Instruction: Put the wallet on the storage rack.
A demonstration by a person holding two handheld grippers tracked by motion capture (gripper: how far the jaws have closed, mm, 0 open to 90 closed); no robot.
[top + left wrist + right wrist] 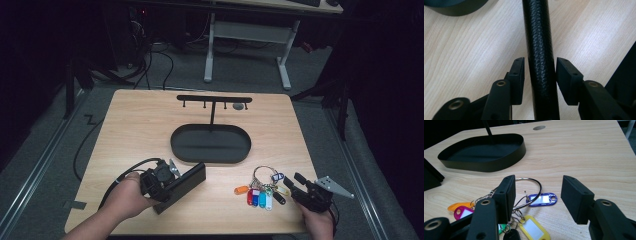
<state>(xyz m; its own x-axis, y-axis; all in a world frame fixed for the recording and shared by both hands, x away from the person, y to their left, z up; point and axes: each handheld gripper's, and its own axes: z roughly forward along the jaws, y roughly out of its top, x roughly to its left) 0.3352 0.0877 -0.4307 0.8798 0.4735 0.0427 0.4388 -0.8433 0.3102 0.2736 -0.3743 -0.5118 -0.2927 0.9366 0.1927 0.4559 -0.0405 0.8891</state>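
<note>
A long black case (187, 179) with a pebbled leather skin (539, 37) lies at the front left of the table. My left gripper (167, 182) is shut on its near end, and in the left gripper view (540, 75) the pads sit tight on either side. At the front right a metal key ring (263, 186) with several coloured tags lies flat on the wood. My right gripper (294, 181) stands open just right of it. In the right gripper view (537, 195) the ring (534, 185) and a purple tag (542, 199) lie between and below the jaws.
A black oval tray (175, 145) sits mid-table with a thin post rising to a T-bar with hooks (214, 98). Its wall (499, 162) stands behind the keys, and its corner (454, 7) is near the case. Desk legs and cables lie beyond the table.
</note>
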